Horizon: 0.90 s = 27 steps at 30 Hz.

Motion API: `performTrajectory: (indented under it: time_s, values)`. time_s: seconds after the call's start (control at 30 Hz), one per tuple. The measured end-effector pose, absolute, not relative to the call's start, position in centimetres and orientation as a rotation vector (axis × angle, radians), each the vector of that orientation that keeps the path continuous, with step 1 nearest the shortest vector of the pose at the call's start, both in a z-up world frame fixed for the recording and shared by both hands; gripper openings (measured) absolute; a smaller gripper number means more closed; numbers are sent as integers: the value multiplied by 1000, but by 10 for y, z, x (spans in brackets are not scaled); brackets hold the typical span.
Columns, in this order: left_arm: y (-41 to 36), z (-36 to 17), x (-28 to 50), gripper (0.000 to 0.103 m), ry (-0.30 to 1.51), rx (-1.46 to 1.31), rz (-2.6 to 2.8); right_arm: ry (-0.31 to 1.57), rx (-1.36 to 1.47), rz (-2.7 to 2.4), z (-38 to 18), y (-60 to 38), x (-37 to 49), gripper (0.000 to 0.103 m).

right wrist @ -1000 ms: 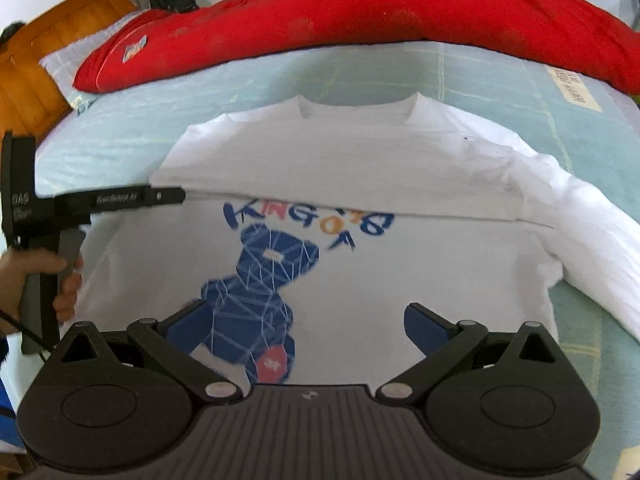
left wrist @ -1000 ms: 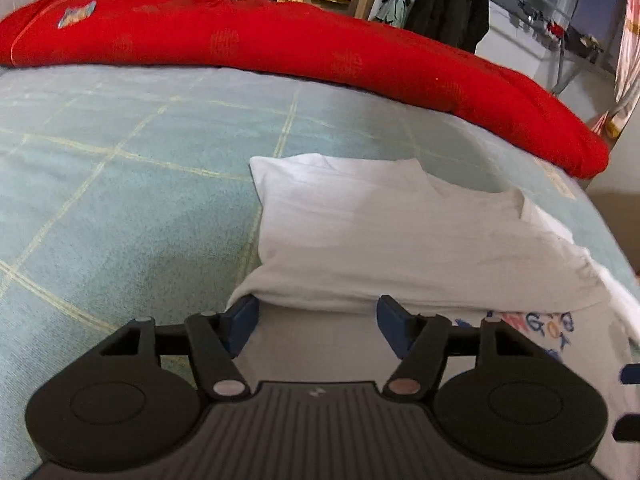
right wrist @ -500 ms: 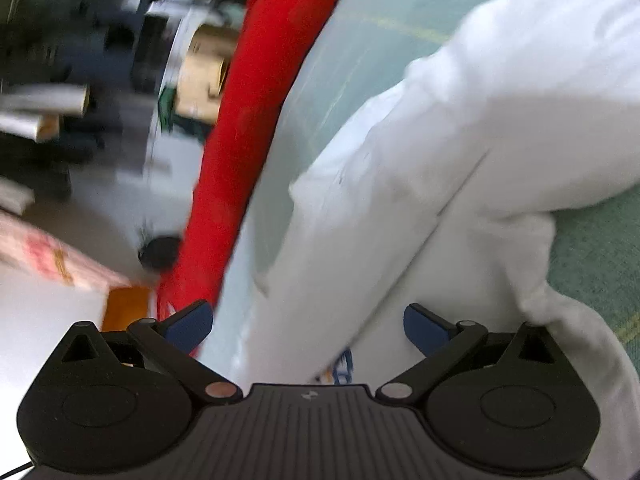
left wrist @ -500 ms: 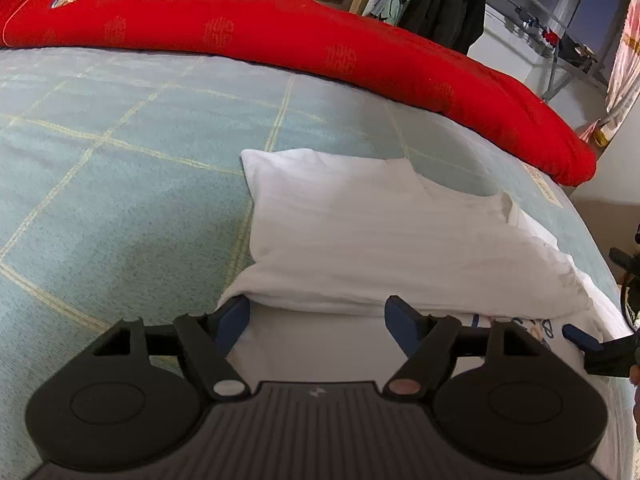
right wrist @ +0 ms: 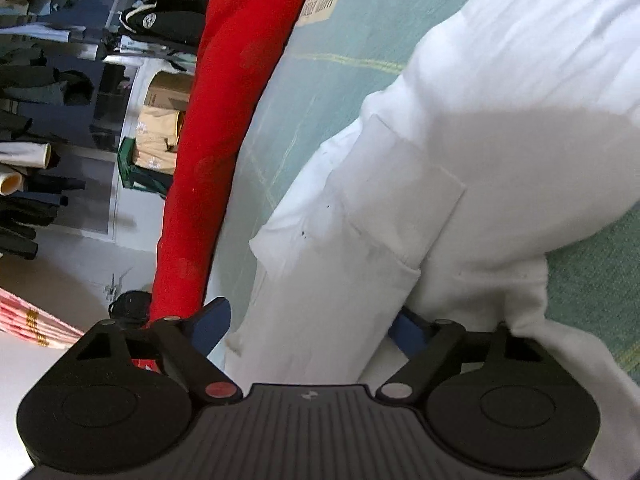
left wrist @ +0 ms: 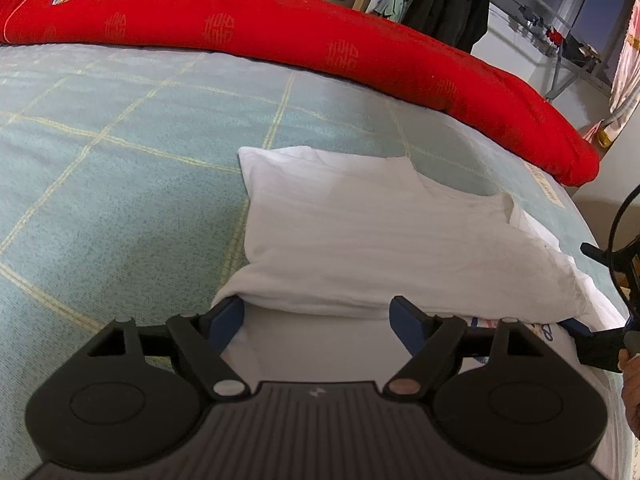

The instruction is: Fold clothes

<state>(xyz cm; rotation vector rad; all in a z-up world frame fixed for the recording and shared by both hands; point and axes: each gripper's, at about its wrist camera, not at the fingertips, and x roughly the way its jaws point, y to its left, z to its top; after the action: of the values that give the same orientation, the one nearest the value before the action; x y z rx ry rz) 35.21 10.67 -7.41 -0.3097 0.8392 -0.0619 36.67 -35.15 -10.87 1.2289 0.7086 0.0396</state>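
A white T-shirt (left wrist: 360,240) lies on the bed with its upper part folded forward over the printed front. My left gripper (left wrist: 318,320) sits at the near fold edge. Its jaws are opening and stand wide, with the cloth's edge between them and no pad pressing. My right gripper (right wrist: 310,326) is rolled onto its side at the shirt's (right wrist: 460,160) sleeve side. Its jaws are closing but still wide, with folded cloth between them; one fingertip (right wrist: 212,322) stands clear of the cloth. In the left wrist view the right gripper (left wrist: 588,344) shows at the right edge, held by a hand (left wrist: 630,376).
The bed has a pale green checked cover (left wrist: 100,160). A long red quilt (left wrist: 280,36) lies rolled along its far side. Beyond it are hanging dark clothes (left wrist: 452,8) and a cardboard box (right wrist: 164,92). The bed's edge drops off to the right of the shirt.
The right gripper has rolled onto its side and come down from over the shirt's front to its sleeve side. The left jaws have widened a little; that hand has stayed put.
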Motion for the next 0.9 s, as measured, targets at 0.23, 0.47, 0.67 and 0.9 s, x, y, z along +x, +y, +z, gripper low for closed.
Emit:
performTrajectory:
  time_s: [0.23, 0.47, 0.67, 0.9]
  values:
    - [111, -74, 349, 74, 816, -351, -44, 766, 1305, -61, -132, -365, 354, 3]
    - [121, -72, 346, 44, 806, -385, -3, 777, 1272, -62, -120, -362, 353, 7]
    - [134, -71, 342, 27, 806, -411, 24, 775, 1233, -62, -100, -356, 342, 7]
    - [137, -56, 330, 26, 804, -388, 7, 788, 1284, -110, -108, -363, 332, 16]
